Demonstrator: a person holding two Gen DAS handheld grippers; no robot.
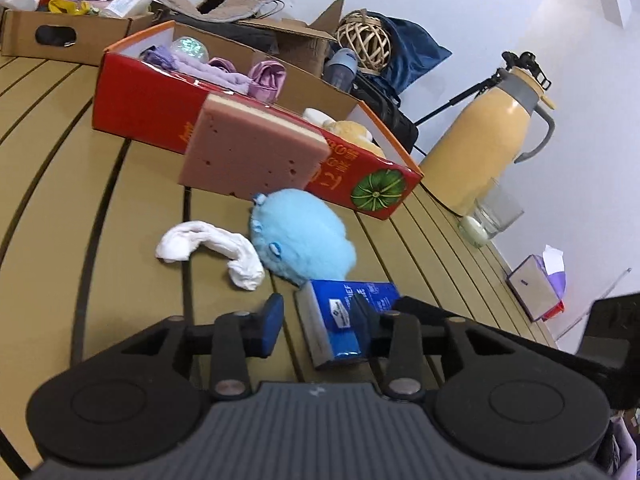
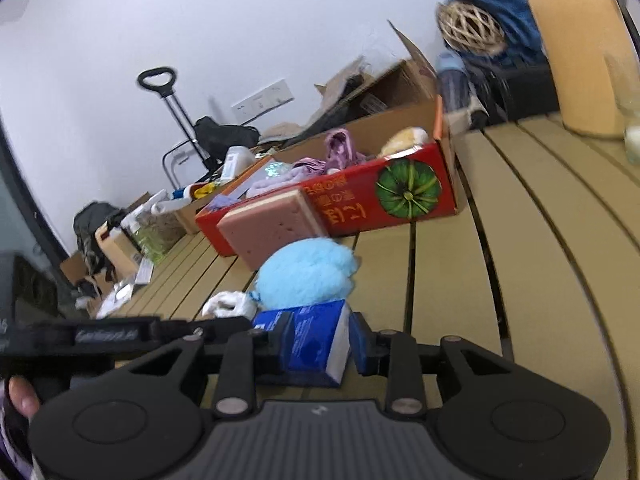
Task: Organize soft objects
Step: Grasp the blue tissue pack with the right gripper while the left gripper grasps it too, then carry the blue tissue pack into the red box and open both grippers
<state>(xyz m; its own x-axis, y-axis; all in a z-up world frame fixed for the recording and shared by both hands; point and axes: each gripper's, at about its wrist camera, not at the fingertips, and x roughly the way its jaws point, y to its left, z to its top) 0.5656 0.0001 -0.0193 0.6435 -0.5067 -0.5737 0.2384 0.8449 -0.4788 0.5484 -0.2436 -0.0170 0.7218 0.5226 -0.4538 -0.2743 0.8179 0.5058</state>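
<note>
A blue tissue pack (image 1: 346,320) lies on the slatted table. In the right wrist view my right gripper (image 2: 318,344) has its fingers around the pack (image 2: 316,340), closed against its sides. My left gripper (image 1: 316,320) is open, its right finger over the pack, its left finger over bare table. A fluffy light-blue plush (image 1: 302,240) and a white sock (image 1: 212,246) lie just beyond. A pink sponge (image 1: 252,152) leans on the red cardboard box (image 1: 140,108), which holds purple cloths (image 1: 240,72) and a yellow plush (image 1: 348,128).
A yellow thermos jug (image 1: 492,136), a glass (image 1: 494,210) and a tissue box (image 1: 538,284) stand at the table's right edge. Brown boxes (image 1: 60,28), a wicker ball (image 1: 362,38) and a blue bag (image 1: 412,50) crowd the back.
</note>
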